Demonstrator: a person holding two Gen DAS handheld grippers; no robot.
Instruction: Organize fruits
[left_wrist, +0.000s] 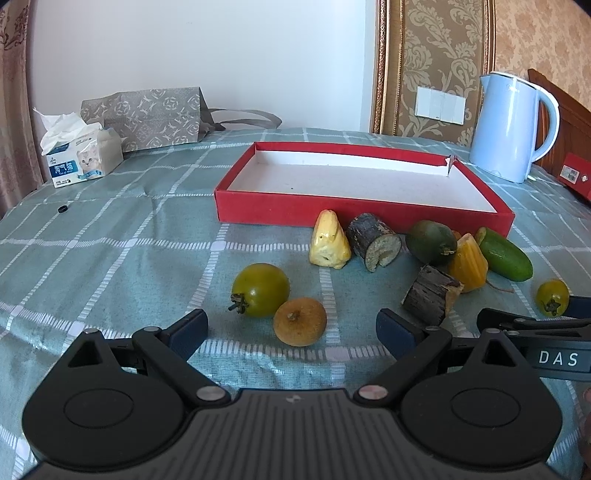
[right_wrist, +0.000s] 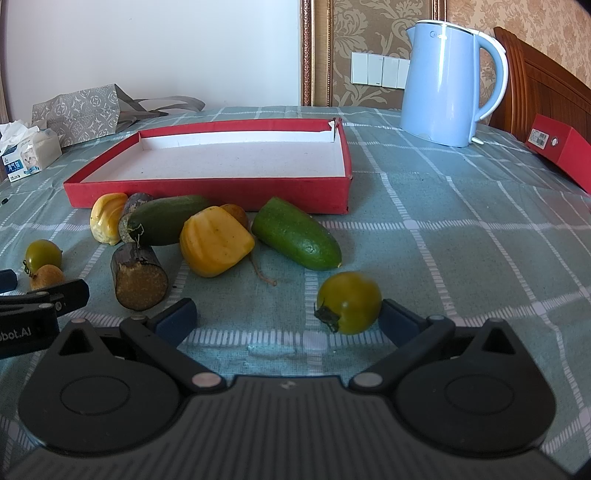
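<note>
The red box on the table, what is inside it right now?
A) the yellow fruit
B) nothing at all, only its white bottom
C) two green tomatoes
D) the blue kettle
B: the red box shows only its bare white floor in both views, while the fruits, such as the green tomato and the yellow fruit, lie on the tablecloth in front of it.

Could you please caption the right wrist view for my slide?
Open right hand-held gripper nears a green tomato; the red tray is still empty.
</note>
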